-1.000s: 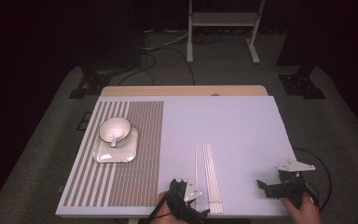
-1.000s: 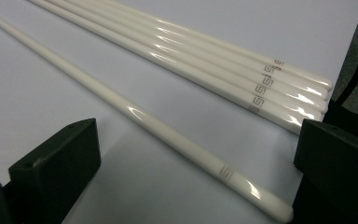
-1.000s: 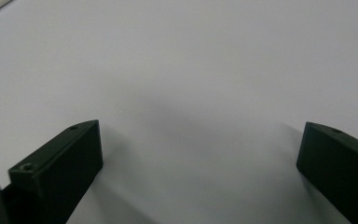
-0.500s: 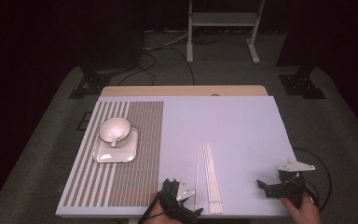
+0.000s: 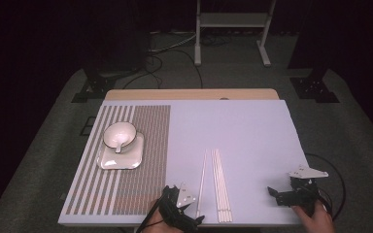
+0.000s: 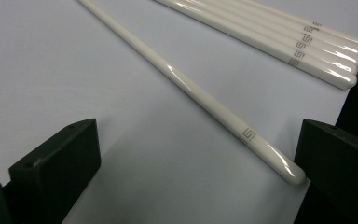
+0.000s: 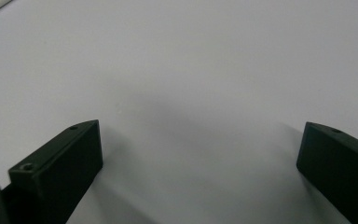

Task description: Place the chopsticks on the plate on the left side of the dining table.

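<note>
Below, left claw agape around the lone chopstick, its far end cut off; right claw agape.

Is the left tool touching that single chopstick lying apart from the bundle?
Cannot tell. In the left gripper view the single chopstick's end lies right at one jaw of the open left tool, with no plain gap or contact.

High view looks down; both gripper views skim close over the table.
</note>
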Action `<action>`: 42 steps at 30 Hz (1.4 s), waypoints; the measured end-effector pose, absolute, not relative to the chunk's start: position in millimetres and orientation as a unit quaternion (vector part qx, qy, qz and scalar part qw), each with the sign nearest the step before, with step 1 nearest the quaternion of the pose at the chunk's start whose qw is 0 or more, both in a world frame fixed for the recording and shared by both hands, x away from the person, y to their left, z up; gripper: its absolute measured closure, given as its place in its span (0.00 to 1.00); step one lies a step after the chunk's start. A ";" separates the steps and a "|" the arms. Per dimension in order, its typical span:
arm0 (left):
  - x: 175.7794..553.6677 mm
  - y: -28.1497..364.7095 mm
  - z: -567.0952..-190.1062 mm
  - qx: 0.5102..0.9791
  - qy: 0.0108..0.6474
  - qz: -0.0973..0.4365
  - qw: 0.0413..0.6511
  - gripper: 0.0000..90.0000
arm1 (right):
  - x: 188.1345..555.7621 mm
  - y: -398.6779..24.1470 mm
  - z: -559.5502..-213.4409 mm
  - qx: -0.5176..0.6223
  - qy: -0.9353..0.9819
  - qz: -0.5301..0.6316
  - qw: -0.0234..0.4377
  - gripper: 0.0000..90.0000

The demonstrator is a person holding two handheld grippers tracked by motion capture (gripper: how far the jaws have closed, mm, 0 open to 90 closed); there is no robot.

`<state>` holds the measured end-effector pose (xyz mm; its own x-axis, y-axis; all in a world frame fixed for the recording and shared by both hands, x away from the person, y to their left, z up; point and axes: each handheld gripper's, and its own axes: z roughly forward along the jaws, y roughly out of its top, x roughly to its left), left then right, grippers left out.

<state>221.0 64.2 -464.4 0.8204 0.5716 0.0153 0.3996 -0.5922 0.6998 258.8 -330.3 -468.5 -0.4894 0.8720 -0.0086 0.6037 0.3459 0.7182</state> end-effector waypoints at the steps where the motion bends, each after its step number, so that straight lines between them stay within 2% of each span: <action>1: 221.3 65.3 -464.3 0.884 0.275 0.121 0.358 0.00 | 258.8 -330.3 -468.5 0.464 0.795 0.335 0.200 0.00; 42: 235.8 106.3 -460.4 0.880 0.308 0.132 0.337 0.00 | 258.9 -330.3 -468.5 0.464 0.796 0.335 0.201 0.00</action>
<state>235.8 106.3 -460.4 0.7749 0.6316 0.0246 0.4536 -0.5828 0.6742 258.9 -330.3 -468.5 -0.4898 0.8718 -0.0088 0.6034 0.3463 0.7184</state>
